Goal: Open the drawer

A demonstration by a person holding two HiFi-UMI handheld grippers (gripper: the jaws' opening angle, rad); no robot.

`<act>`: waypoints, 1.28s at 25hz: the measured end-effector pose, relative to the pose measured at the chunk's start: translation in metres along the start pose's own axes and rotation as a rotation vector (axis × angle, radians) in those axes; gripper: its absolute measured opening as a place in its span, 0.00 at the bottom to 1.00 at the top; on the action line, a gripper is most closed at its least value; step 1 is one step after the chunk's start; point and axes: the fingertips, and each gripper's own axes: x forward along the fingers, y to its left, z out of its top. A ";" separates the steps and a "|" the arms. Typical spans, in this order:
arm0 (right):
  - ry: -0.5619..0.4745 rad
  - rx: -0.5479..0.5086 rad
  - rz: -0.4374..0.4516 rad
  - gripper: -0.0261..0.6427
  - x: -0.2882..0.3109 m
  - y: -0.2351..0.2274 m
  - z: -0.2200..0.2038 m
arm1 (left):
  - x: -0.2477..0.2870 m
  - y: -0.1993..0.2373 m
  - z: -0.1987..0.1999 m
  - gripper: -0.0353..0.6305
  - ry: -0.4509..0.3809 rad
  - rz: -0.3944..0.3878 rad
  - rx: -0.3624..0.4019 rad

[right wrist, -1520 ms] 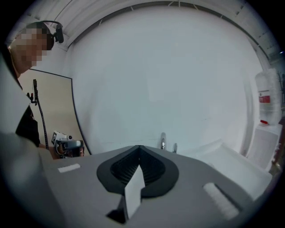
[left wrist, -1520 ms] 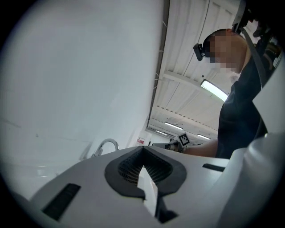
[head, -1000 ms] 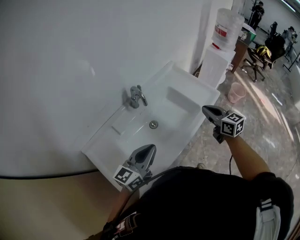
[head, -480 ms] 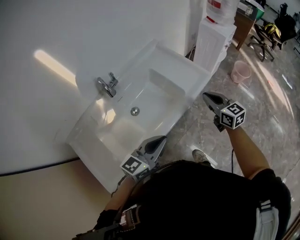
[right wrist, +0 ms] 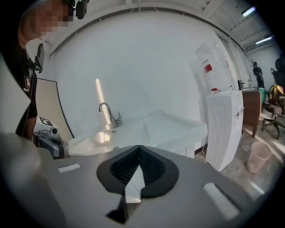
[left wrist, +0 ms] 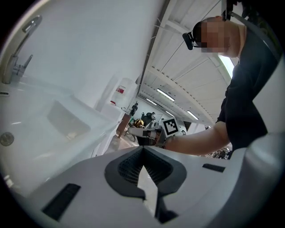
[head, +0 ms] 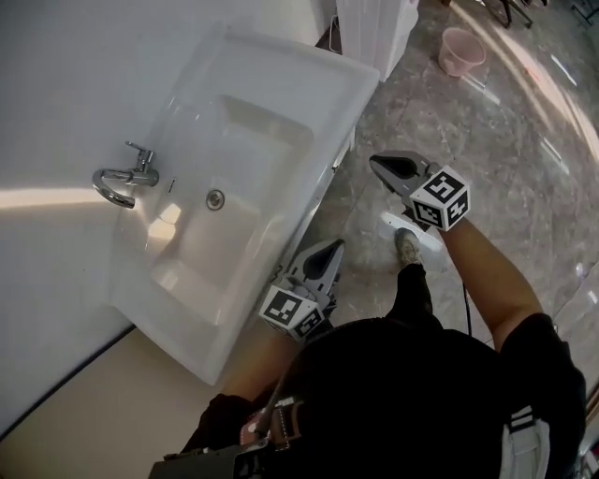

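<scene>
Both tools are empty and closed.

- The left tool (head: 335, 247) has its jaws together with nothing between the pads. In its own view the ribbed pads meet at the tip.
- The right tool (head: 378, 163) is the same: pads meeting, nothing gripped.

**Placement**
- The white rectangular ceramic washbasin (head: 309, 65) fills the left of the head view. Its chrome mixer tap (head: 120, 176) is on the far-left side, against the wall.
- The left tool hangs just beside the basin's front edge, tip pointing along it.
- The right tool is further right, apart from the basin, above the grey marbled stone floor (head: 524, 140).
- We judge both are held low and ahead of the body as an approach to the basin's front face, where a drawer would sit. We also judge that the closed jaws will have to open before any handle can be taken.

**Task object**
- We cannot see the drawer in any view.
- From the head camera the basin top overhangs and hides whatever front lies beneath it.
- The right gripper view shows the basin rim from the side. The tool's own body blocks the space under the rim.
- Whether there is a handle, and of what kind, we cannot tell. The task has not yet begun.

**Other limits**
- The white water dispenser cabinet (head: 374, 26) and the pink plastic bucket (head: 460, 51) lie at the far edge, partly cut off.
- The left gripper view is tilted and mostly shows the basin's interior.
</scene>
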 end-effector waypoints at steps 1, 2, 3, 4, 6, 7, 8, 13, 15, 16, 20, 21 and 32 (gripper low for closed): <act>0.006 0.011 0.002 0.04 0.002 -0.004 -0.014 | 0.007 0.007 -0.009 0.05 0.011 0.007 -0.008; 0.012 0.022 0.004 0.04 0.004 -0.009 -0.027 | 0.014 0.014 -0.018 0.05 0.020 0.018 -0.013; 0.019 0.036 0.005 0.04 0.006 -0.015 -0.039 | 0.021 0.021 -0.025 0.05 0.026 0.031 -0.017; 0.026 0.048 0.007 0.04 0.008 -0.022 -0.050 | 0.027 0.029 -0.031 0.05 0.029 0.047 -0.022; 0.042 0.066 0.010 0.04 0.015 -0.037 -0.070 | 0.040 0.044 -0.045 0.05 0.032 0.077 -0.033; 0.048 0.071 0.014 0.04 0.020 -0.044 -0.078 | 0.046 0.052 -0.052 0.05 0.033 0.092 -0.041; 0.053 0.074 0.019 0.04 0.025 -0.050 -0.085 | 0.051 0.060 -0.059 0.05 0.034 0.107 -0.052; 0.067 0.084 0.036 0.04 0.051 -0.081 -0.121 | 0.080 0.095 -0.105 0.05 0.059 0.166 -0.112; 0.080 0.088 0.045 0.04 0.062 -0.090 -0.139 | 0.089 0.109 -0.125 0.05 0.080 0.183 -0.130; 0.089 0.088 0.050 0.04 0.068 -0.094 -0.149 | 0.092 0.115 -0.134 0.05 0.088 0.191 -0.140; 0.109 0.090 0.078 0.04 0.089 -0.100 -0.187 | 0.104 0.133 -0.164 0.05 0.110 0.211 -0.156; 0.112 0.091 0.083 0.04 0.094 -0.102 -0.197 | 0.107 0.138 -0.171 0.05 0.114 0.215 -0.157; 0.151 0.108 0.105 0.04 0.135 -0.116 -0.312 | 0.120 0.182 -0.238 0.05 0.112 0.267 -0.183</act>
